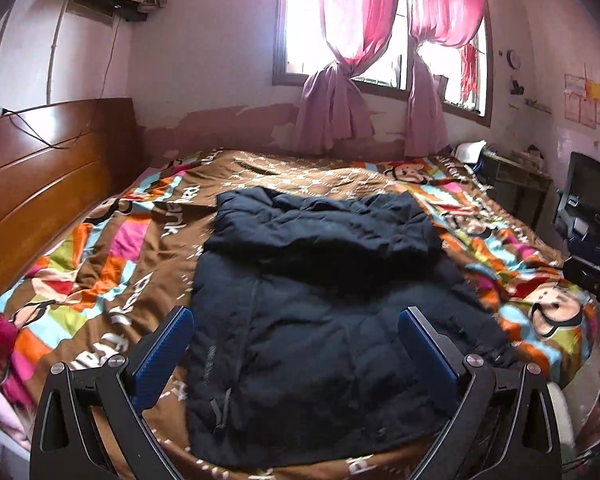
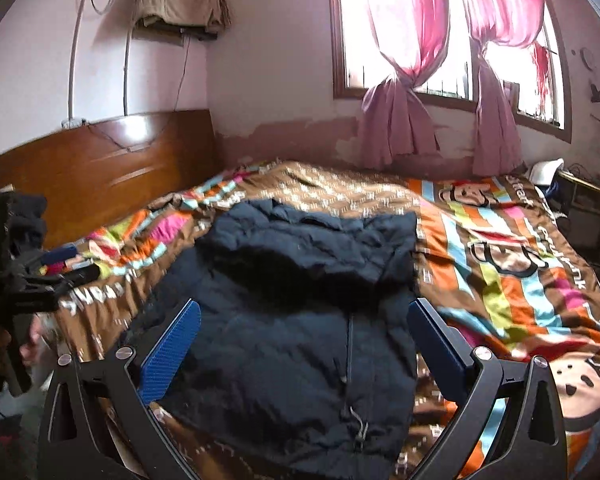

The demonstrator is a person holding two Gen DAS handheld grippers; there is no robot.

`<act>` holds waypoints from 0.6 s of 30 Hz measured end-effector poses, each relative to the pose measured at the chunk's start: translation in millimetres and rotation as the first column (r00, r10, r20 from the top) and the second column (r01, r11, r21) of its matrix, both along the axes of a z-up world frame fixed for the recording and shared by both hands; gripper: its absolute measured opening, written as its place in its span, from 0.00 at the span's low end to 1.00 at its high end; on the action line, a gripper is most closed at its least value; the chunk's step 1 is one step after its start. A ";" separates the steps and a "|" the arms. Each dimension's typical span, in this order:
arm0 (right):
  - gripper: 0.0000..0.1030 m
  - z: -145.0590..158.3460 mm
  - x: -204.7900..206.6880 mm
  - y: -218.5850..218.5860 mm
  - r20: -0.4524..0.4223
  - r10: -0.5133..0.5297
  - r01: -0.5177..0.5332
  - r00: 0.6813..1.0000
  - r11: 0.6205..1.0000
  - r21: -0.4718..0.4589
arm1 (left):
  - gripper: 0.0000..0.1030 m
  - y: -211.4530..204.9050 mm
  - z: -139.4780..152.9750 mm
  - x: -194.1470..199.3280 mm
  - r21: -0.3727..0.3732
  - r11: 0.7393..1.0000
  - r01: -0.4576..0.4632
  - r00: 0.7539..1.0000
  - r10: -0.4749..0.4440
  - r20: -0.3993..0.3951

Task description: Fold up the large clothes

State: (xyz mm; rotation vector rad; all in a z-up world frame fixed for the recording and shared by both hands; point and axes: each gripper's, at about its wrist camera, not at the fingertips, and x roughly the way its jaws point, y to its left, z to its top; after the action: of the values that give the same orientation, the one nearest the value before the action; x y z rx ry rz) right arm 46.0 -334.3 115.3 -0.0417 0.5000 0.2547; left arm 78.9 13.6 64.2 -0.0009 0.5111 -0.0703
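While both grippers, left (image 1: 296, 344) and right (image 2: 303, 340), hover wide open and empty, the coat (image 1: 319, 300) lies lengthwise ahead, frame centre, hem nearest, neither nearer.

Jacket (image 1: 319, 300): dark navy quilted cloth, puffy, matt.
Bedspread (image 1: 100, 248): soft printed cloth, rumpled, matt.
Headboard (image 1: 48, 176): brown wood, smooth, glossy.
Curtains (image 2: 403, 80): thin pink cloth, light showing through.
Left gripper (image 1: 296, 348): matt black plastic frame, shiny metal screws.
Finger pads (image 2: 172, 356): blue, ribbed texture.
Far wall (image 1: 220, 128): paint peeling, rough.
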 end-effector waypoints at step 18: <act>0.99 -91.8 -12.7 12.2 -0.209 0.015 -0.032 0.978 0.997 -0.077 | 1.00 8.4 -105.3 -18.3 0.029 0.999 -0.020 0.970 0.026 -0.241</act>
State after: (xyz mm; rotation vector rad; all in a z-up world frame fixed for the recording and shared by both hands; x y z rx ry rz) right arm 33.3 -322.1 23.5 -0.0999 0.7184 0.2632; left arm 60.6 22.1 -41.2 0.0108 0.7559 -0.0407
